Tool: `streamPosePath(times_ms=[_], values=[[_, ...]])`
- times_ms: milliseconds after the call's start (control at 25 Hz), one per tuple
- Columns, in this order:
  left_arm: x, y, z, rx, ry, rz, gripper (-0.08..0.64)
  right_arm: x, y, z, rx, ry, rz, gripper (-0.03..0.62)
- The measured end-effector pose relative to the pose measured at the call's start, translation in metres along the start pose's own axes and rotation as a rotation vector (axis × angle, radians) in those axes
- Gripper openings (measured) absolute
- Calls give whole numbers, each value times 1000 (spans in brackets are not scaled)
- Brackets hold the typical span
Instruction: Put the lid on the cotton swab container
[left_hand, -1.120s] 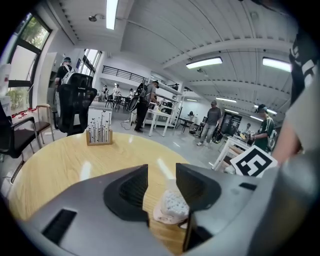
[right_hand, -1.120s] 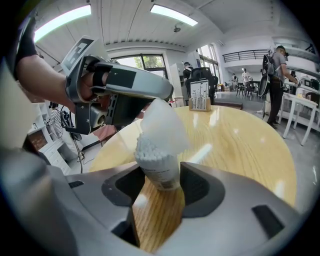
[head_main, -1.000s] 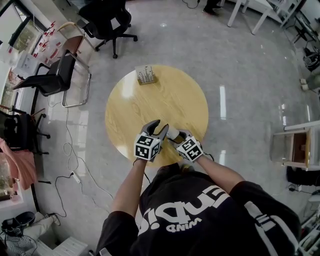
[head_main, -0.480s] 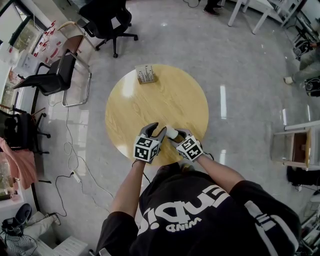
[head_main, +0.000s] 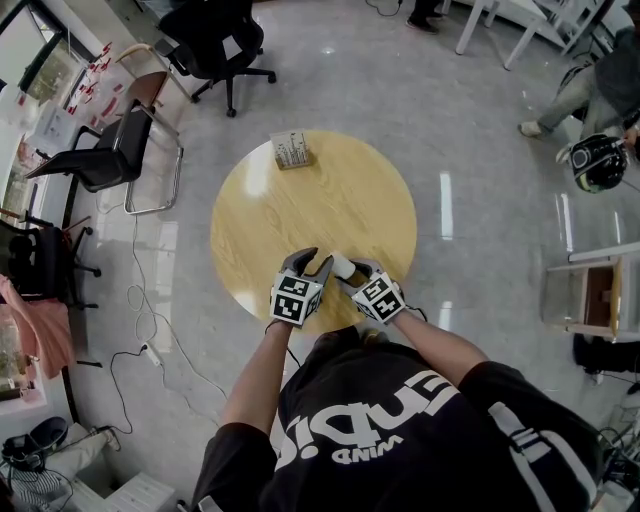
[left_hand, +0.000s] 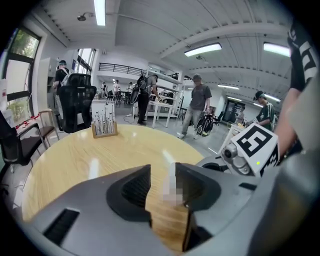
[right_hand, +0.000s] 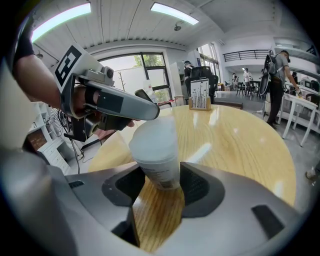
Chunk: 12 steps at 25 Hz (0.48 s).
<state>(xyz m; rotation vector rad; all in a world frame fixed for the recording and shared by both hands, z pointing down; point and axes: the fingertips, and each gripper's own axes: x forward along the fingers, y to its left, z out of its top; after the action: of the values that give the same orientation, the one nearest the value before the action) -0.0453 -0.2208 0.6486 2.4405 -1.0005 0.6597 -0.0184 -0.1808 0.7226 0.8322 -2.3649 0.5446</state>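
Shifted slightly toward cotton swab container (right_hand: 154, 145): left gripper (head_main: 312, 260), jaws apart, empty. Right gripper (right_hand: 162, 175) clamped on container, standing on worktop (head_main: 320, 190).

Whitish cotton swab container (right_hand: 155, 145), light wood-grain table (head_main: 330, 200)

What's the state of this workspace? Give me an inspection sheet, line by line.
Surface: round wooden table, glossy.
Job's things: white container near the table's front edge; a wider lid seems to sit on its top.
Clutter: holder at the far edge.
Grippers: right gripper shut on the container; left gripper open, nothing gripped, its tip by the container's top.
Cables: floor cable trailing left of the table.
Surroundings: chairs, shelf unit, a person at the far right.
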Motion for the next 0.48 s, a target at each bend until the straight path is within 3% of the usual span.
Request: streamPosePath(times_ms=[480], values=[[-1, 0, -3, 16, 14, 22, 162, 0, 0, 0, -1, 3, -3, 213]])
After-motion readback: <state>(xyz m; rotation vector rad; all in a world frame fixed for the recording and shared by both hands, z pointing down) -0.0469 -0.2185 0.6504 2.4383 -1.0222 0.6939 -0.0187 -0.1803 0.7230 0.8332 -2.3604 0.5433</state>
